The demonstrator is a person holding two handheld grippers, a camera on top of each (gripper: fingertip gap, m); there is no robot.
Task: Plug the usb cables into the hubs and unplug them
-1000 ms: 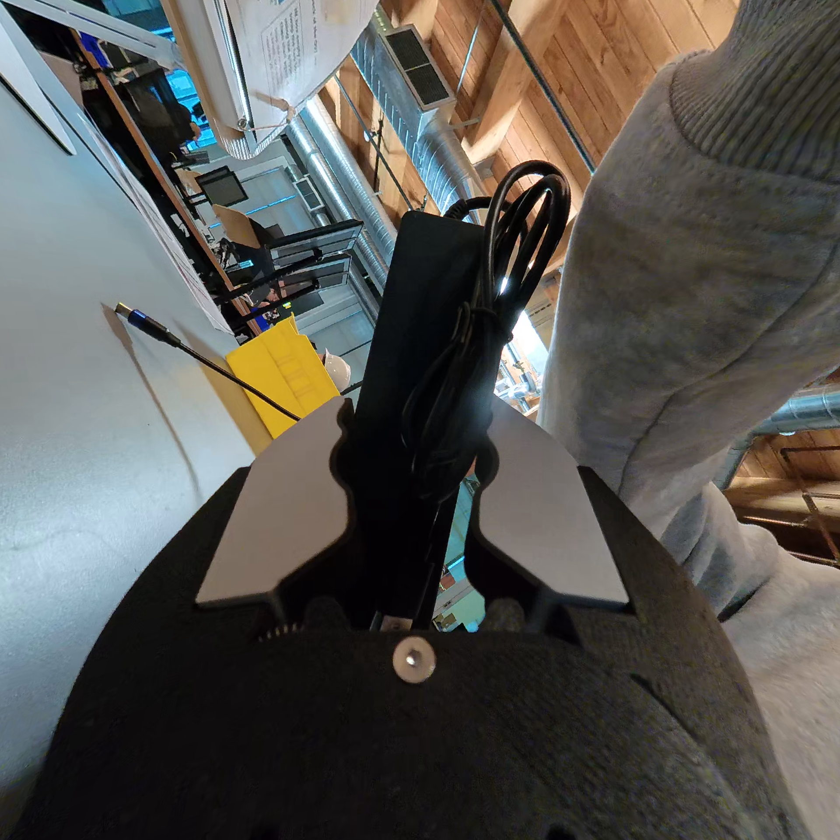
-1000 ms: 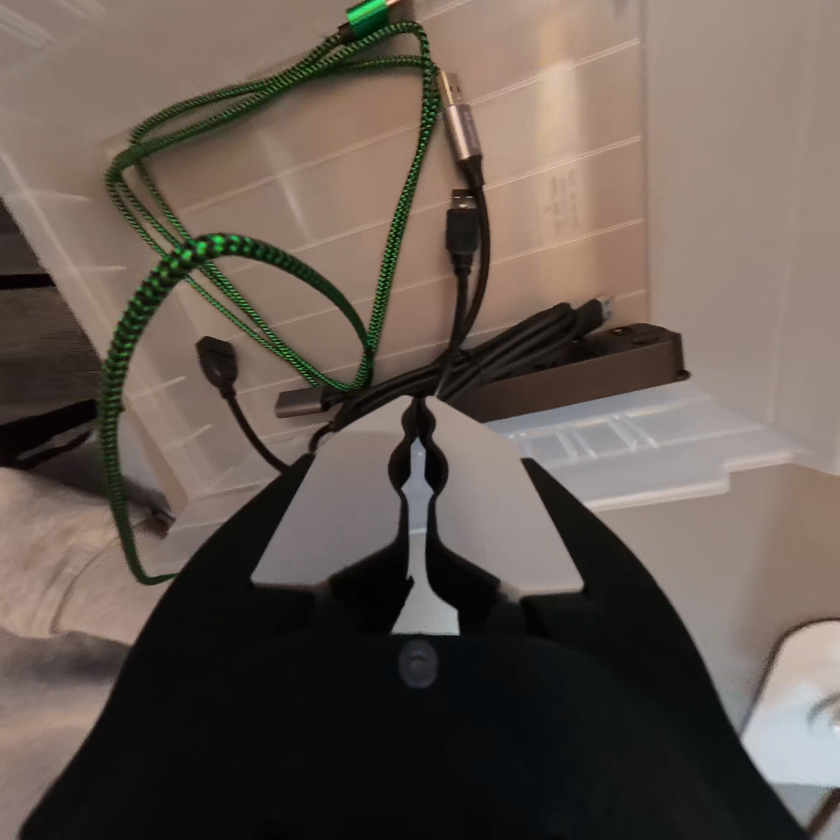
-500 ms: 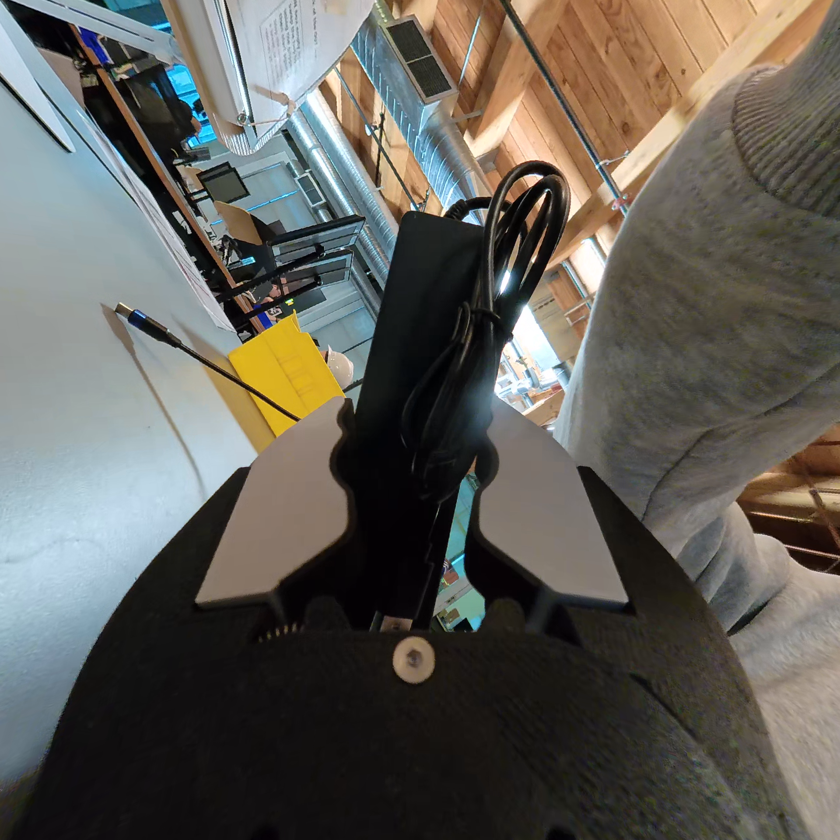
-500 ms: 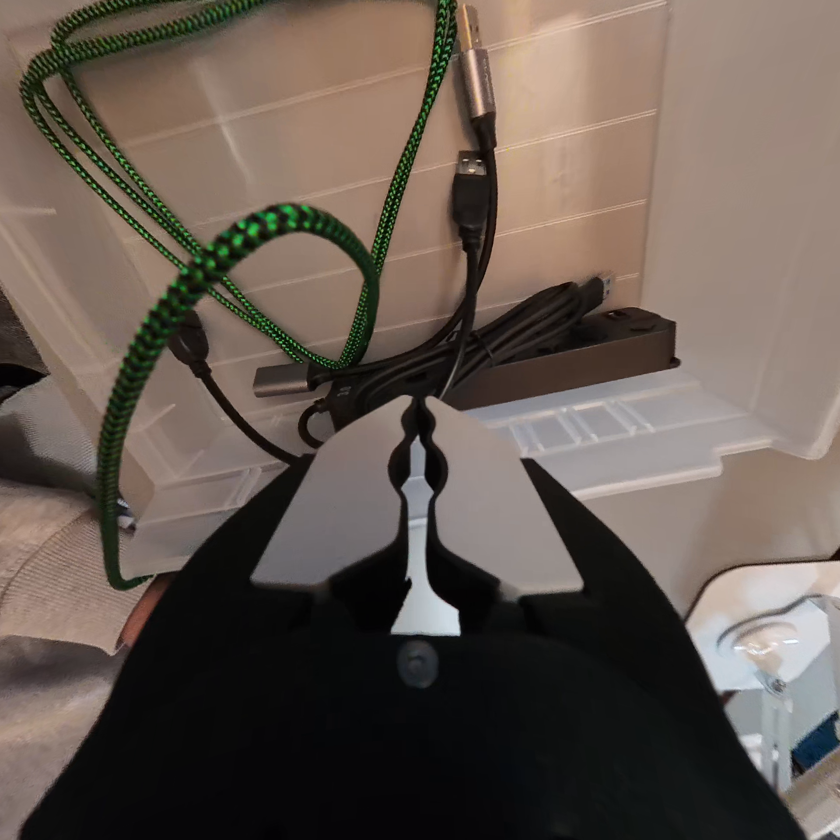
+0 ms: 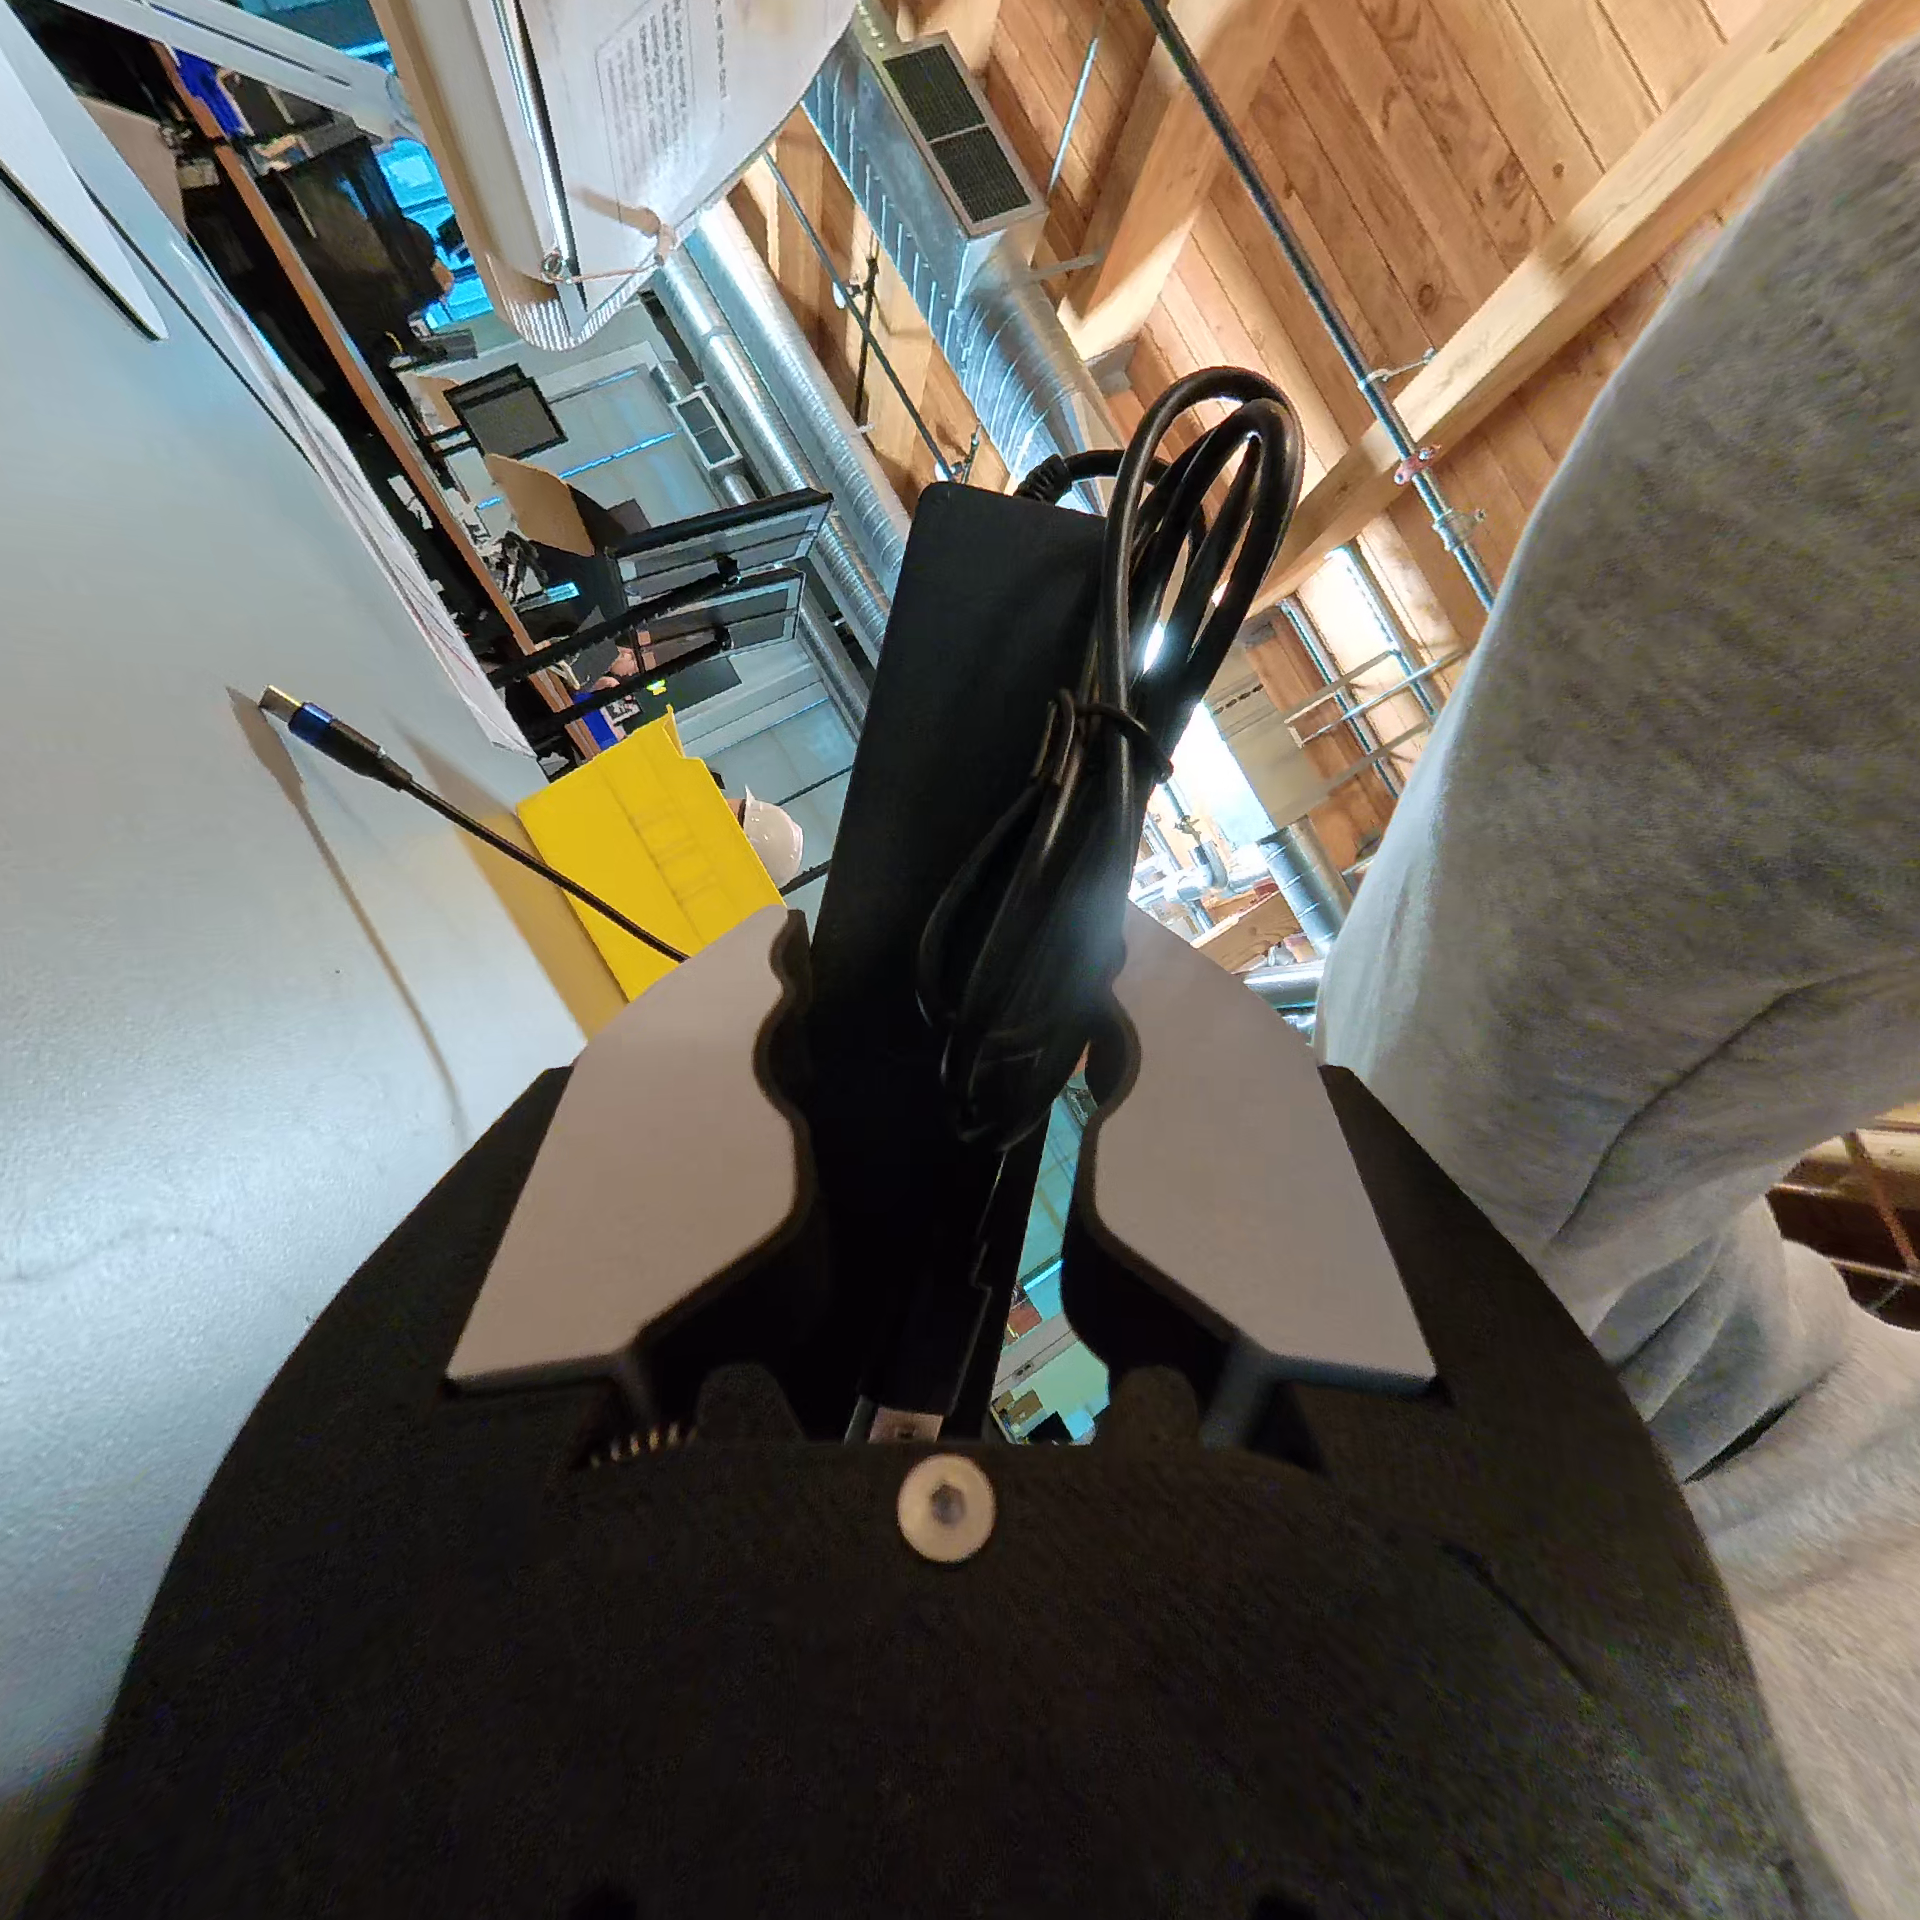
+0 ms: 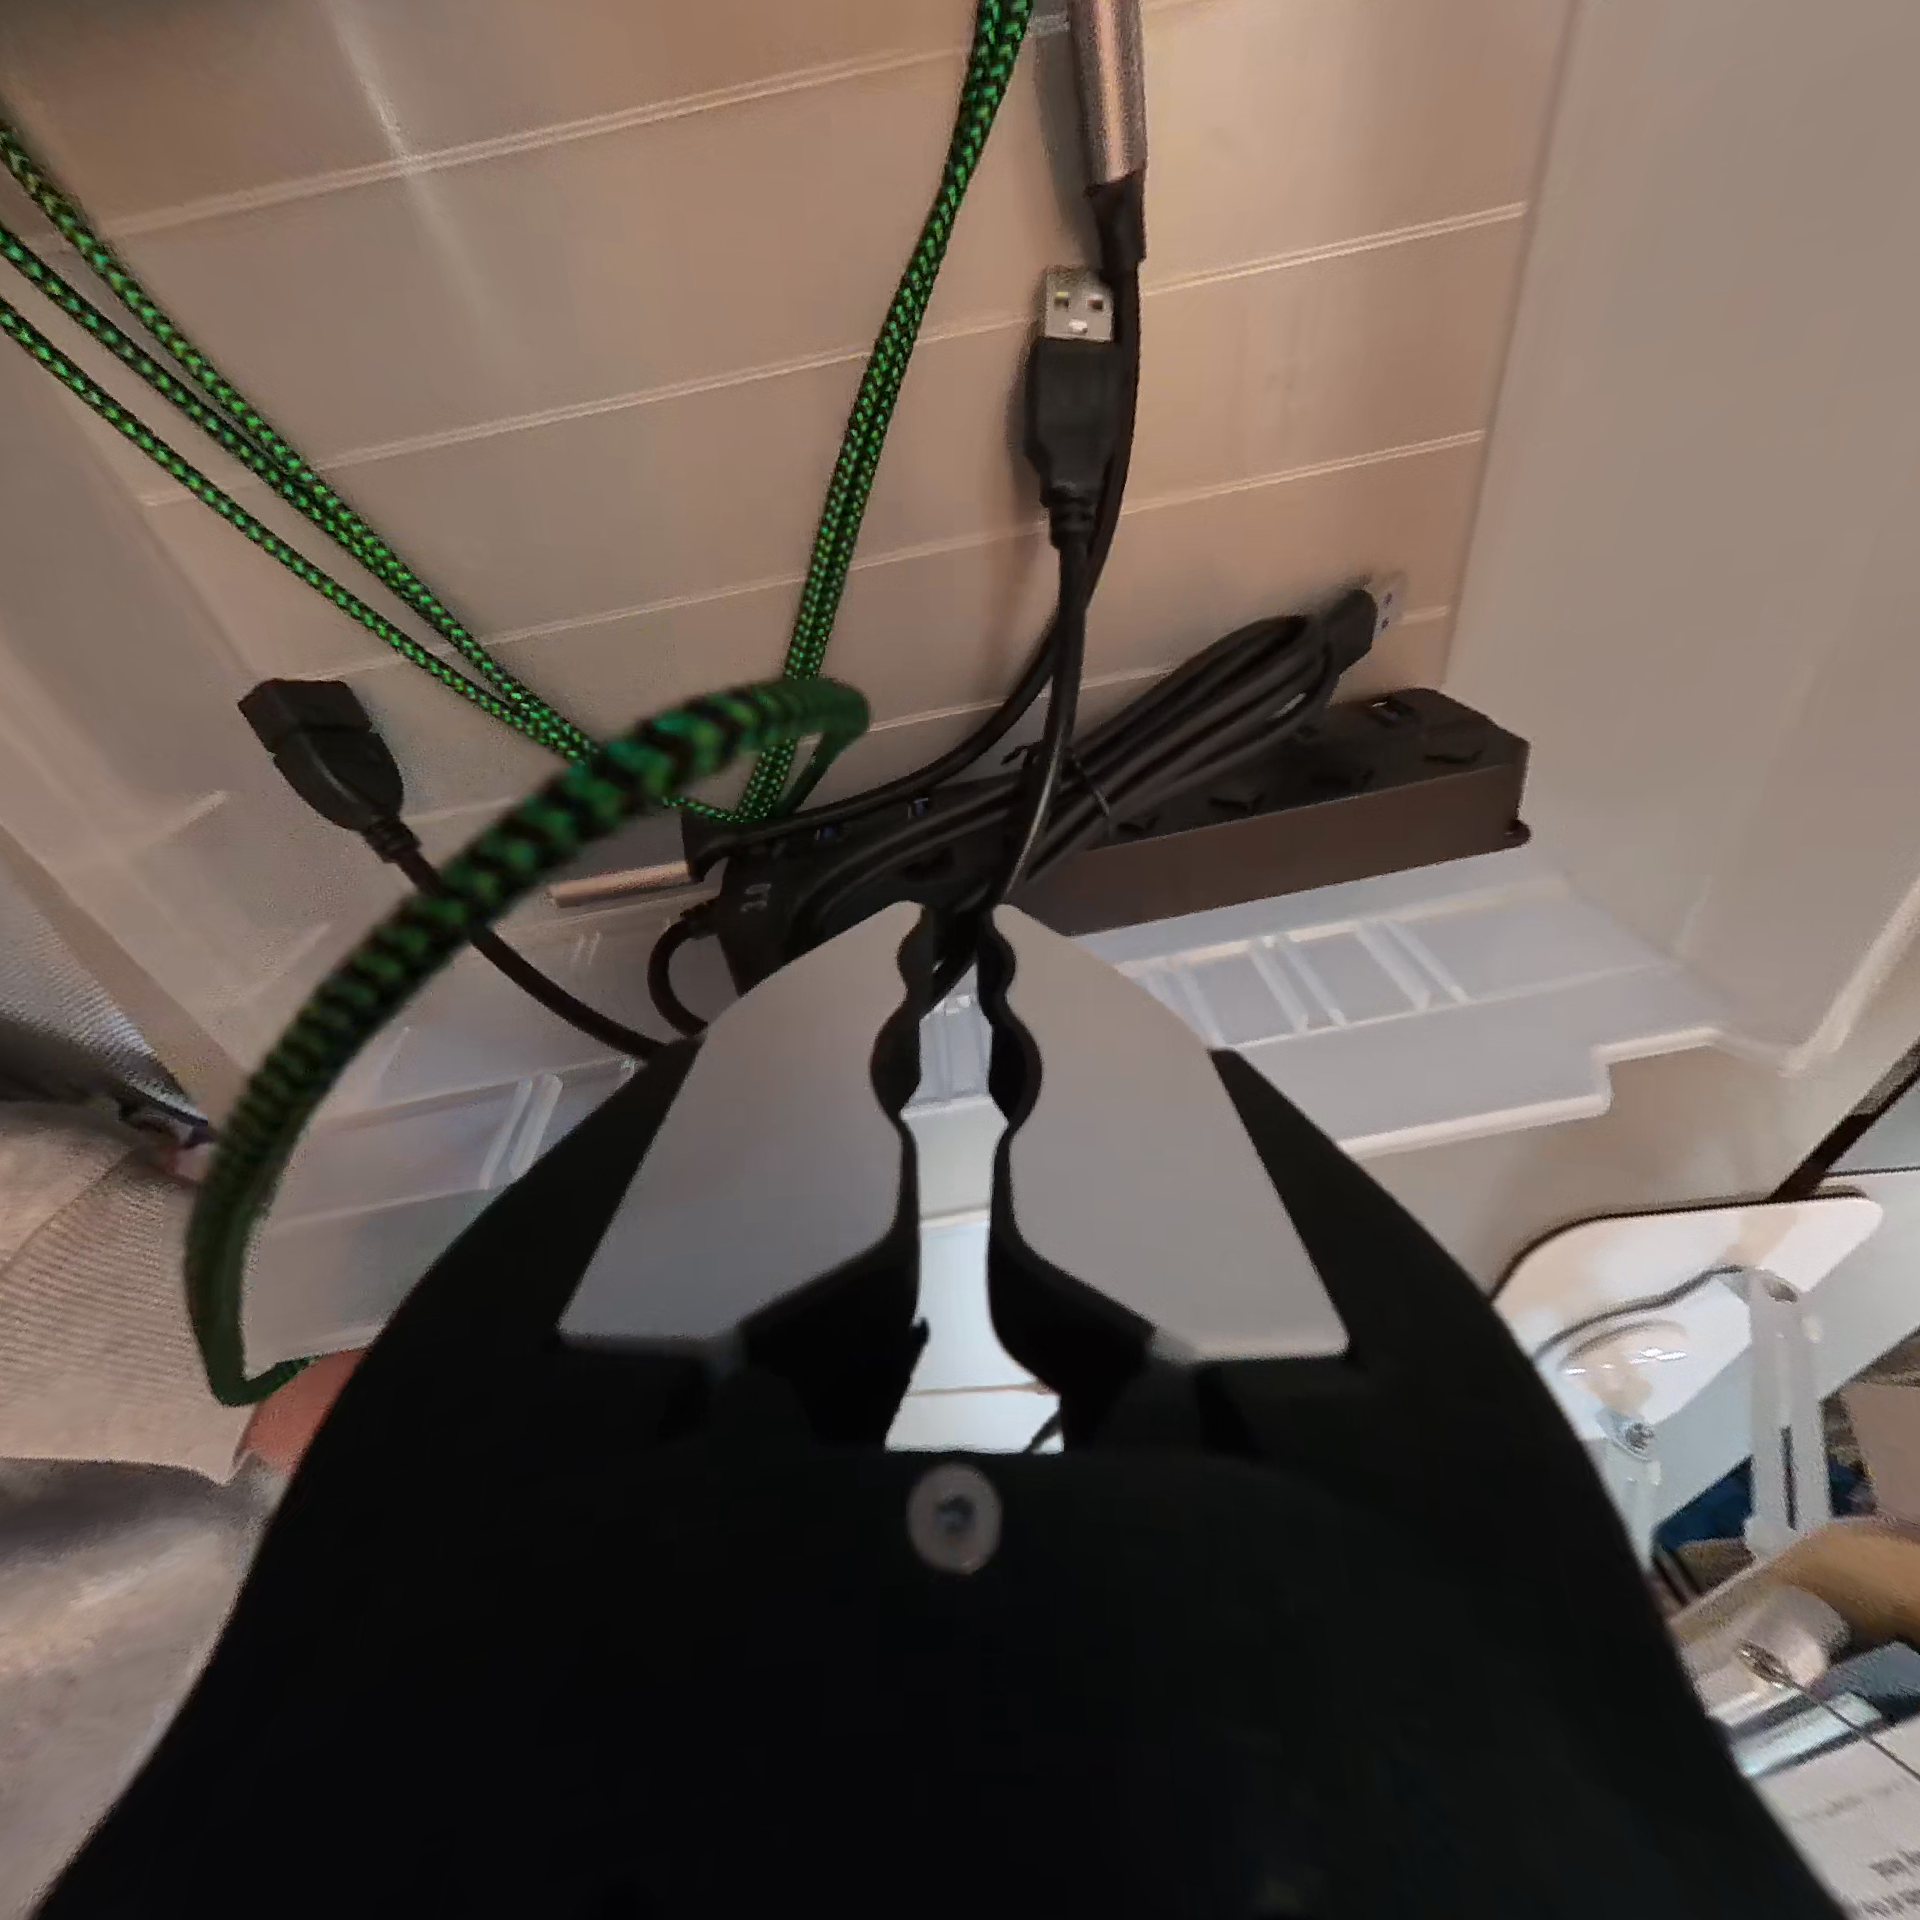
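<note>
The left gripper clamps a long black USB hub with its coiled black cord bundled against it, pointing up toward a wooden ceiling beside a grey sleeve. The right gripper is nearly closed, its tips pinching thin black cables above a second black hub lying in a clear plastic bin. A black USB-A plug and a green braided cable hang just over that hub.
</note>
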